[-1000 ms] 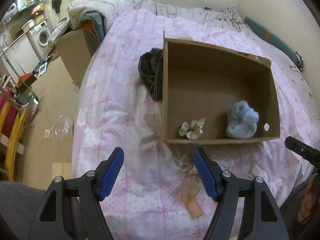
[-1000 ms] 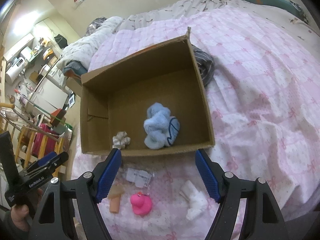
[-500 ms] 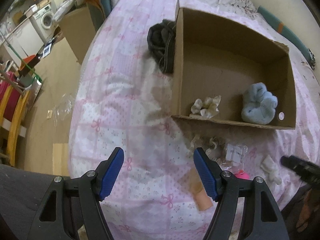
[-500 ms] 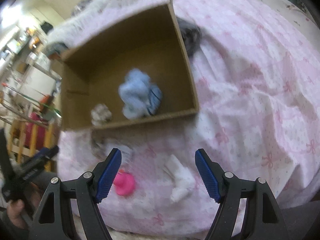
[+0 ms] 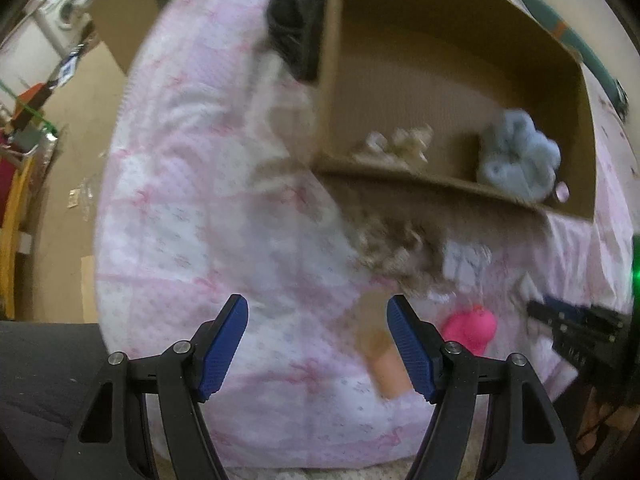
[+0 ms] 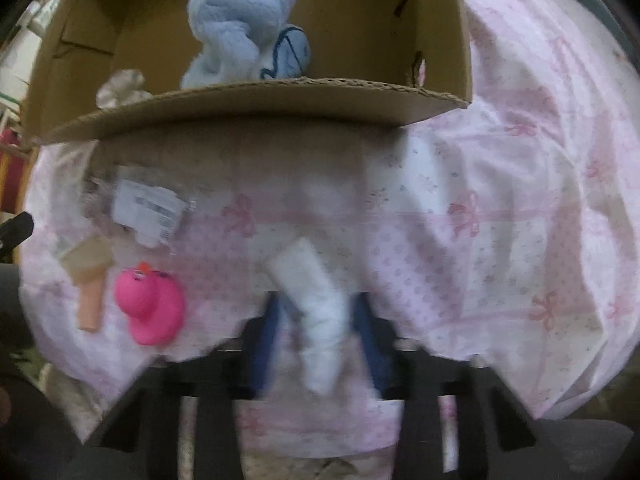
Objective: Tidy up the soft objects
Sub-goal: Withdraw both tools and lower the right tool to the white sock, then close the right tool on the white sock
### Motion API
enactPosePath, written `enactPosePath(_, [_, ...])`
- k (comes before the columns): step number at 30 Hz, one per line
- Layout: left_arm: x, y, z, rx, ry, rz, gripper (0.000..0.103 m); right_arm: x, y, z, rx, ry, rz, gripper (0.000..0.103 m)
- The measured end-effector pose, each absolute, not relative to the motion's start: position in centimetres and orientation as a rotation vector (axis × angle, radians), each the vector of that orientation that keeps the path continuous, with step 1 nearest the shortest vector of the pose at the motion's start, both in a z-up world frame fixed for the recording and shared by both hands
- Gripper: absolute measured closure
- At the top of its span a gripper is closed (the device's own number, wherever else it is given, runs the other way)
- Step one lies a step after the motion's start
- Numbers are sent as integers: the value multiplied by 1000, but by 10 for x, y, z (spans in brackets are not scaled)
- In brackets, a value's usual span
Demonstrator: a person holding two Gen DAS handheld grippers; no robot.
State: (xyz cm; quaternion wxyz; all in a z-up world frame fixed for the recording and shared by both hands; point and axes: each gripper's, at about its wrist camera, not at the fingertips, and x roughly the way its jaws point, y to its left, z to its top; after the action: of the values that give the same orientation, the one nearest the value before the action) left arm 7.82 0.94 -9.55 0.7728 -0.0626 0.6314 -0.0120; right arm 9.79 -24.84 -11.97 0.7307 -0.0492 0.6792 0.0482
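A cardboard box (image 5: 440,184) (image 6: 256,104) lies on the pink bed and holds a blue plush (image 5: 516,156) (image 6: 248,28) and a cream cloth piece (image 5: 396,146) (image 6: 120,88). In front of it lie a white soft piece (image 6: 316,300), a pink duck (image 6: 150,304) (image 5: 472,328), a beige-and-peach piece (image 6: 86,276) (image 5: 380,348) and a plastic packet (image 6: 144,208). My right gripper (image 6: 318,340) has its blue pads close on either side of the white piece; motion blur hides any contact. My left gripper (image 5: 318,348) is open and empty over the bed edge.
A dark garment (image 5: 292,28) lies beside the box's left wall. A curly beige bundle (image 5: 392,244) lies in front of the box. The bed's edge drops to the floor on the left, with a cardboard panel (image 5: 120,20) and clutter there.
Both grippers have dropped lower and closer to the items in front of the box. The right jaws have narrowed around the white piece. The left jaws stay open.
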Motion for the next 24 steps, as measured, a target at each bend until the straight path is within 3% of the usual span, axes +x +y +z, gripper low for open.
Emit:
enactPosePath(8, [82,-17,-113,-96,1409,-142,35,91,-254,-81,5,1354,149,79])
enactPosePath(11, [85,-26,-124,-85,1448,-173,49,90,-257,-75,41,1336,159,79])
enactPosePath(12, [86,-27,-127,-76,1455,-167,65,90,-259,-74,46,1338,159,79])
enactPosePath(13, [87,-28,-132,-66,1467,-161,75,91,-262,-72,51,1339,161,79])
enactPosePath(15, [88,-29,-136,-76,1482,-177,78,93,-268,-69,62,1338,167,79])
enactPosePath(16, [88,-29,-135,-78,1472,-178,92,93,-268,-68,64,1337,172,79])
enactPosePath(17, [88,-28,-133,-80,1460,-177,97,93,-270,-69,62,1336,176,79])
enactPosePath(24, [88,-2,-110,-184,1395,-160,97,98,-273,-71,67,1337,195,79])
